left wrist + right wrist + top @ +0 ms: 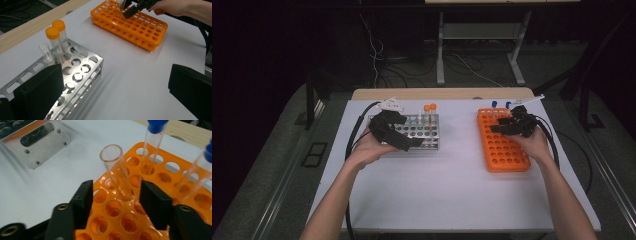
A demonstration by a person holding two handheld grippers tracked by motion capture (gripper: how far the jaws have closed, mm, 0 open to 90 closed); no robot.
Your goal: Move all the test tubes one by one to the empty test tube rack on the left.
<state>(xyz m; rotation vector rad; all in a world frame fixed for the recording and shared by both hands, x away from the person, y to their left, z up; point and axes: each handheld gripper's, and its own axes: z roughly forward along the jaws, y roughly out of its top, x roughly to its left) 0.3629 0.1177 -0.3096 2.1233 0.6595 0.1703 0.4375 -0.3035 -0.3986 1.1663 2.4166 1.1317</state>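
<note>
Right tool [116, 202] sits low over the far end of the orange rack [160, 220], jaws partly open, an uncapped clear tube [117, 173] standing between them in a rack hole; pads not touching the glass, so nothing gripped. In the high view the right tool [508, 125] is over the rack's far half, held by the right hand [534, 142]. Two blue-capped tubes [153, 143] stand in holes just behind the clear tube, toward the rack's far edge, upright to slightly tilted. Left tool [112, 92] has its jaws spread wide, nothing between them, bare white worktop [130, 80] in the gap; one jaw overlaps the near corner of the metal rack [82, 72]. In the high view the left tool [394, 131] hovers over the metal rack's near-left part, left hand [369, 150] behind it. Metal rack carries two orange-capped tubes [56, 37] side by side and one uncapped clear tube just beside them, all at the far end. The two racks are well apart on the worktop, metal at left, orange at right. Cables trail from both tools toward the person.
</note>
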